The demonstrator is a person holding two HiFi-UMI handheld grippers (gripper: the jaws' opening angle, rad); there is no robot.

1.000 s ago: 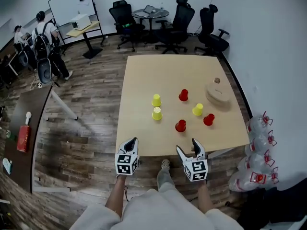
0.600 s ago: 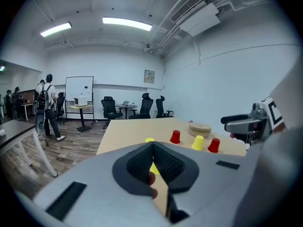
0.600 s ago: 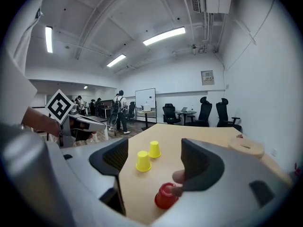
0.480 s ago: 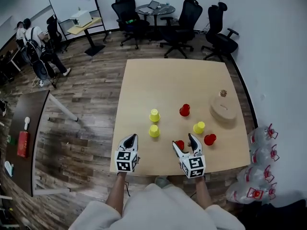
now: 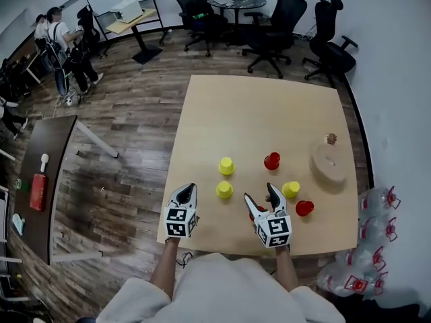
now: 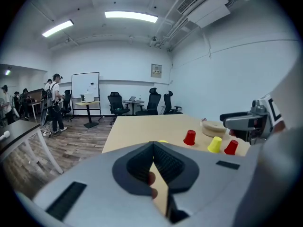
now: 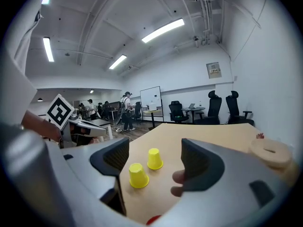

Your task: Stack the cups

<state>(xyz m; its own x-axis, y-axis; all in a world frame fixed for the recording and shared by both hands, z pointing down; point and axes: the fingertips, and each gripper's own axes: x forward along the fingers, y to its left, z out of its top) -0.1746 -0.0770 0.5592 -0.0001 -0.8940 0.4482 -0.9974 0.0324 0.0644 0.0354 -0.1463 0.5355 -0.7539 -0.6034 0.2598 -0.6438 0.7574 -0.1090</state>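
Left gripper (image 5: 189, 191): jaws together, empty. Right gripper (image 5: 260, 195): jaws wide, empty, red cup (image 7: 152, 220) just below. Risk: a low pass could tip that cup.

The table (image 5: 202, 113) fills the centre of the head view. Left of its middle stand two cups, the rear cup (image 5: 227, 166) just behind the front cup (image 5: 224, 190). To their right stands a third cup (image 5: 271, 161), with a fourth cup (image 5: 291, 190) and a fifth cup (image 5: 304, 208) lower right of it. A round disc (image 5: 330, 163) lies near the table's right edge. Office chairs (image 5: 269, 19) stand beyond the table, at the top.
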